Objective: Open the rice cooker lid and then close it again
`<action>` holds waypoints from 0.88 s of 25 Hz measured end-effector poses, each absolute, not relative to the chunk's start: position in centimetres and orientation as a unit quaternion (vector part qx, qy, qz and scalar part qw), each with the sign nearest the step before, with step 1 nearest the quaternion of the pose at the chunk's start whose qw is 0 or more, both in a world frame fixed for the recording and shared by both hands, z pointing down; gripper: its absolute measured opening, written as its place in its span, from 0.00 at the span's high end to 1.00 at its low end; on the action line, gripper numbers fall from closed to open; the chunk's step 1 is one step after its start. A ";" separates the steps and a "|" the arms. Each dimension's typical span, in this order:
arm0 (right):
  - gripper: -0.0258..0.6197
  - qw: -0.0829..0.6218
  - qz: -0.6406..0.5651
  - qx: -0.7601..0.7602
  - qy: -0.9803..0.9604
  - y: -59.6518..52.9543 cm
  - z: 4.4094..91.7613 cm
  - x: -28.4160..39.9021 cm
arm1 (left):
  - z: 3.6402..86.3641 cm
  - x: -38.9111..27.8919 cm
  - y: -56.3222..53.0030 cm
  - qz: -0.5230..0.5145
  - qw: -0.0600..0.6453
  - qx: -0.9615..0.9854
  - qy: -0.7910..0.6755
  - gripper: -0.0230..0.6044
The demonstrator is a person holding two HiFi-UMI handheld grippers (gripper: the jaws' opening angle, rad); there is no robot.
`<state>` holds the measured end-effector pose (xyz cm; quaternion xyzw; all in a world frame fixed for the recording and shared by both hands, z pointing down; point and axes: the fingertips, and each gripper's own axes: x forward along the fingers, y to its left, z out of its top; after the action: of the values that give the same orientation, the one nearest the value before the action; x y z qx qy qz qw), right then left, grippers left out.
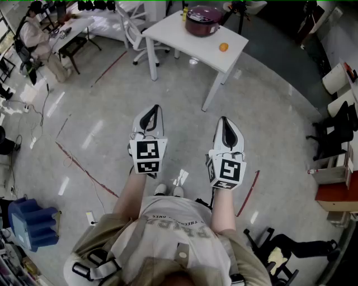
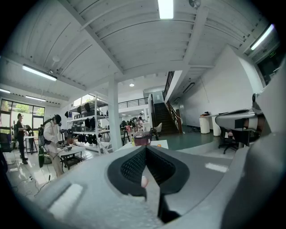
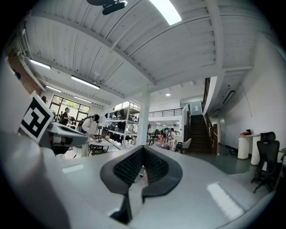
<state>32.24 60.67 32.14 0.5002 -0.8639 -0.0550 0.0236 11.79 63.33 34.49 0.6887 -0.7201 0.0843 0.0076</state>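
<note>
The rice cooker (image 1: 202,20) is a round, squat pot in dark maroon. It stands upright with its lid (image 1: 205,13) down, near the far edge of a white tabletop (image 1: 184,40). It is well apart from both pairs of jaws, far ahead of them and touched by neither. From the left gripper (image 1: 153,108) it shows small, straight ahead just past the tips of the jaws. From the right gripper (image 1: 224,119) it lies ahead and slightly to the left.
</note>
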 end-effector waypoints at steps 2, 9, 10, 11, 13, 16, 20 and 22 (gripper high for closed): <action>0.96 0.024 -0.058 0.499 -0.864 60.7 32.1 32.1 | 34.4 11.9 63.3 0.085 0.006 0.690 -0.719 0.95; 0.96 0.026 -0.061 0.495 -0.866 61.0 32.1 31.8 | 34.6 11.8 63.3 0.086 0.007 0.692 -0.717 0.95; 0.96 0.026 -0.061 0.495 -0.867 61.1 32.1 31.8 | 34.6 11.8 63.3 0.087 0.007 0.691 -0.717 0.95; 0.96 0.027 -0.061 0.494 -0.867 61.1 32.1 31.9 | 34.6 11.9 63.3 0.087 0.007 0.691 -0.717 0.95; 0.96 0.028 -0.060 0.494 -0.867 61.1 32.1 32.1 | 34.6 12.1 63.3 0.089 0.007 0.692 -0.717 0.95; 0.96 0.029 -0.057 0.492 -0.868 61.1 32.3 32.5 | 34.8 12.6 63.3 0.092 0.007 0.692 -0.716 0.95; 0.96 0.029 -0.055 0.487 -0.871 60.8 32.5 32.9 | 35.2 13.3 63.1 0.096 0.009 0.691 -0.716 0.95; 0.96 0.028 -0.055 0.484 -0.873 60.6 32.5 33.0 | 35.2 13.5 62.9 0.098 0.008 0.690 -0.717 0.95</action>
<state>32.99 60.59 32.51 0.4841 -0.8728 -0.0550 0.0276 13.50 62.94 35.16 0.6900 -0.7171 0.0978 0.0081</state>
